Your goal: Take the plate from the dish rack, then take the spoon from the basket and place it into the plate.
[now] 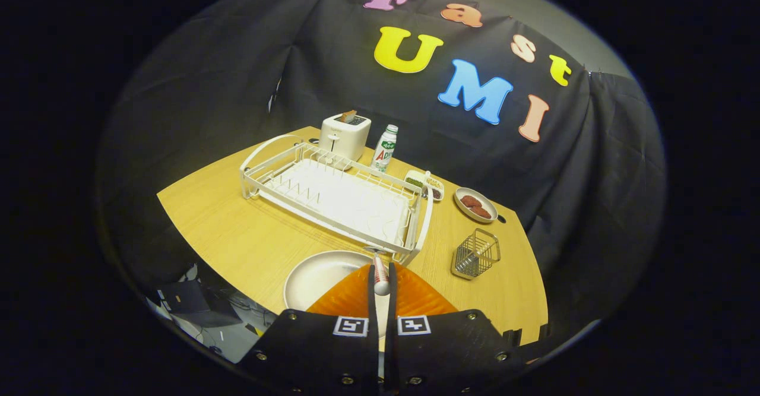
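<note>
My gripper (pixel 380 283) is shut on the spoon (pixel 380 272), whose handle stands up between the two fingers. It hangs above the white plate (pixel 317 276), which lies on the wooden table just in front of the dish rack. The white dish rack (pixel 332 197) stands beyond the fingers with nothing in it. The wire basket (pixel 475 254) sits to the right of the fingers, beside the rack's near corner. The spoon's bowl is hidden behind the fingers.
At the back of the table (pixel 237 230) stand a toaster (pixel 344 136) with toast in it and a bottle (pixel 385 148). A small tray (pixel 424 184) and a bowl of brown food (pixel 475 205) lie right of the rack. The table's near edge drops to floor clutter.
</note>
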